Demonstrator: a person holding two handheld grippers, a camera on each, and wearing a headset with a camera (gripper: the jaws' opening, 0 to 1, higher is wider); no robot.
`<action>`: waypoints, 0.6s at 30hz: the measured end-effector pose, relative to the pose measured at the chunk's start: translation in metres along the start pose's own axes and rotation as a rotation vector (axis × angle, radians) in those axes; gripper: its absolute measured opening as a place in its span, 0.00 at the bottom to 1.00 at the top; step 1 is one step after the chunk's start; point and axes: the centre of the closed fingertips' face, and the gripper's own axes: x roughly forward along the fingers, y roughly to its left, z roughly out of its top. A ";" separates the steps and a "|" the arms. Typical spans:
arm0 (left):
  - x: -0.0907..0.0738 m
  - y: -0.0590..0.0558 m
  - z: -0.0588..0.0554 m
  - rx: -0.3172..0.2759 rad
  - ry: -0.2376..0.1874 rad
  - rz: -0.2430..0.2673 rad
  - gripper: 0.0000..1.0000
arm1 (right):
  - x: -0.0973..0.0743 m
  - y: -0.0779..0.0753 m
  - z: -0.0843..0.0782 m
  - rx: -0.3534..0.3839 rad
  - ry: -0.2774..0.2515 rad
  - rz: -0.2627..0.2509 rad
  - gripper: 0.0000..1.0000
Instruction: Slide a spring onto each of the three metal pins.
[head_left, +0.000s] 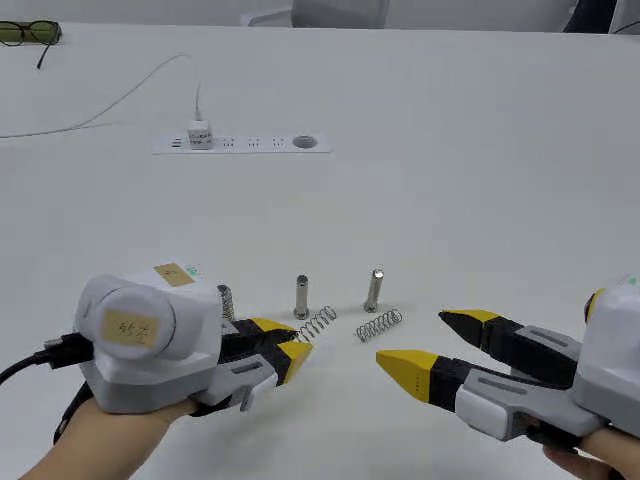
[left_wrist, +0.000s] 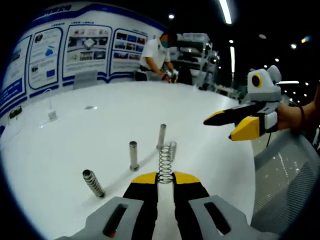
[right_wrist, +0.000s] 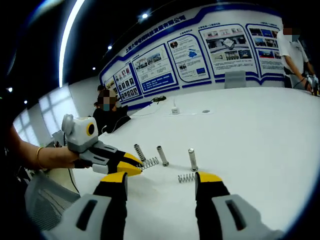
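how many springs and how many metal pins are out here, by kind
springs: 3 (fitted spring on the left pin, held spring in the left claw, loose spring)
metal pins: 3 (left pin, middle pin, right pin)
total: 6

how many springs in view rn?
3: sleeved spring on the leftmost pin; held spring in the left gripper; loose spring on the table near the rightmost pin. None looks hidden.
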 end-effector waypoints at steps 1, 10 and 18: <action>-0.003 -0.001 0.002 -0.012 -0.009 -0.002 0.10 | 0.001 0.002 0.002 0.008 -0.006 0.006 0.55; -0.016 -0.012 0.011 -0.021 -0.070 -0.025 0.10 | 0.008 0.015 0.016 0.075 -0.044 0.064 0.49; -0.025 -0.022 0.020 -0.005 -0.155 -0.059 0.10 | 0.014 0.031 0.021 0.164 -0.063 0.130 0.38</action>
